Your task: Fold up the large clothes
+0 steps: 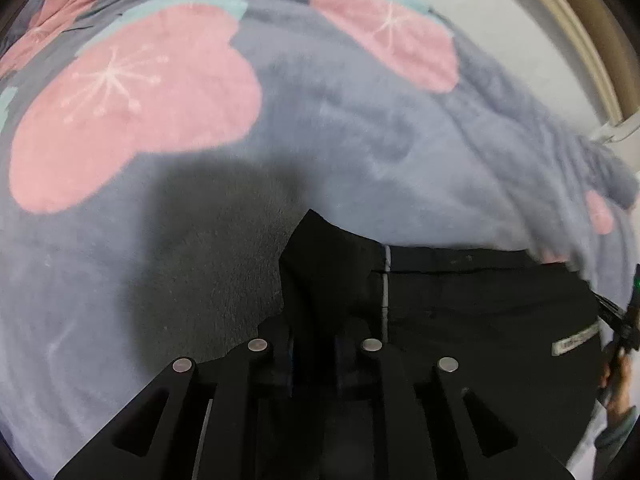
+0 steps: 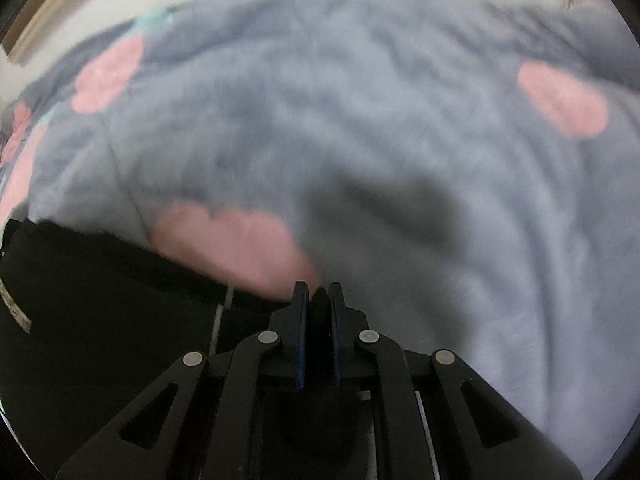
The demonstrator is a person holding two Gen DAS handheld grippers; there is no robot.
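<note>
Left gripper (image 1: 314,336): black linkage arms, silver round pivot pins; right gripper (image 2: 318,292): same, dark-blue fingers (image 2: 301,320).

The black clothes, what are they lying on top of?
The black garment lies on a fluffy grey blanket with pink flowers. Whatever is underneath the blanket is covered, so I cannot see it.

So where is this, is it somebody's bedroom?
Probably a bedroom or another room at home. A fluffy grey blanket with pink flowers covers a soft surface, with black clothing on it and a pale wall behind.
</note>
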